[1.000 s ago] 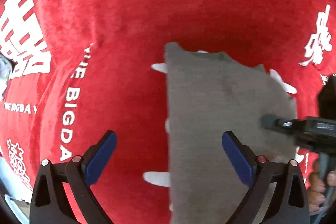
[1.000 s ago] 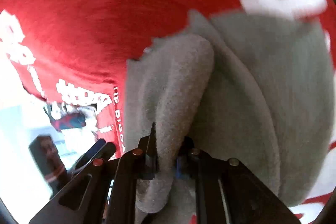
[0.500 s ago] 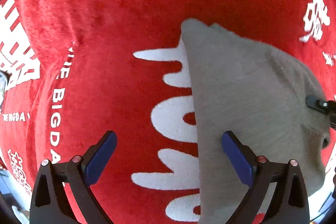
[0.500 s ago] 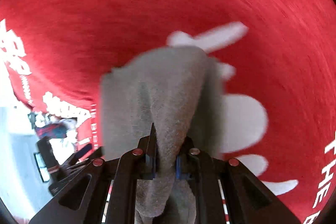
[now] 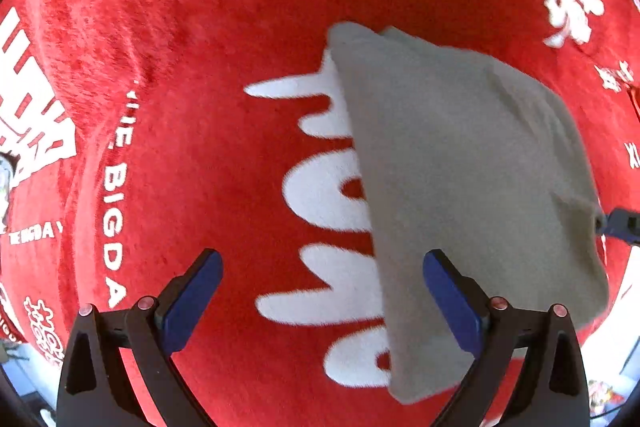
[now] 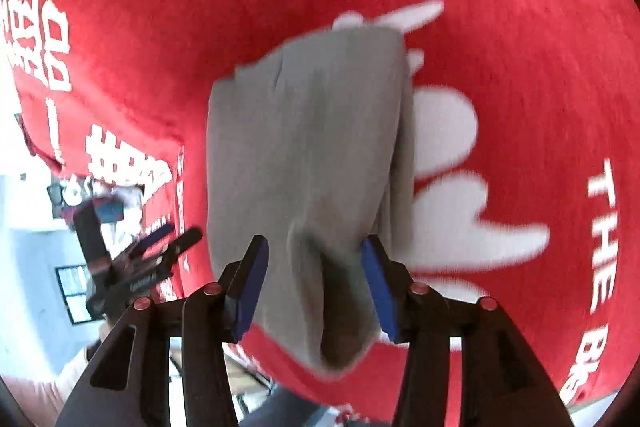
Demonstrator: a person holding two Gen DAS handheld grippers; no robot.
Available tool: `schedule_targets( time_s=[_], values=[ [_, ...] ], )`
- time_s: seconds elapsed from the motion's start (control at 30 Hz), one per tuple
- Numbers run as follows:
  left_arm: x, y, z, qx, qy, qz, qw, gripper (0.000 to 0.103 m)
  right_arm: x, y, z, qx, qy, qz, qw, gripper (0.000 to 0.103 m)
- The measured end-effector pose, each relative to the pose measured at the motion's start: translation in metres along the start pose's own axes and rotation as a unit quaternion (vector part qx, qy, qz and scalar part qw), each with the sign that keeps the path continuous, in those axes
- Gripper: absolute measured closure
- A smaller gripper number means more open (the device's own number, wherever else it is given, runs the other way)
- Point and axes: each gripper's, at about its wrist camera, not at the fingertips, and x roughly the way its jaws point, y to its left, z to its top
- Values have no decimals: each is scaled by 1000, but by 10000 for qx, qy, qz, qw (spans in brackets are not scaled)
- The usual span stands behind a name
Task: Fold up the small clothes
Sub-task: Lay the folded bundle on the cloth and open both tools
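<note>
My left gripper [image 5: 320, 299] pointed straight down over a red cloth [image 5: 224, 27] with white lettering. Its blue pads [image 5: 188, 303] stood wide apart and held nothing; only red cloth and white letters lay between them. A folded grey garment [image 5: 460, 187] lay on the cloth ahead and to the right of that gripper, its near edge passing under the right pad. In the right wrist view, my right gripper [image 6: 316, 283] tilted downward with its jaws about half open. They had just been opening, and a bunched fold of the grey garment [image 6: 308, 155] sat loose between the blue pads [image 6: 378, 287], which no longer pressed on it. The rest of the garment stretched ahead of that gripper over the red cloth [image 6: 520, 27].
</note>
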Motion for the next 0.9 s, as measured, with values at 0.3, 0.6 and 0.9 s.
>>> schedule_targets(
  time_s=[0.3,0.6,0.9],
  values=[
    [31,-19,-37,-40,384,-169,9991,0,40,-10,-35,-764,525,-1128,9893,95],
    [21,-23,-48,-45,286,-43,9996,1,26,-33,-56,-505,422,-1607,9848,99],
    [-3,-24,-60,-83,71,100,9999,1,-5,-26,-76,-16,-121,-1891,9819,98]
  ],
)
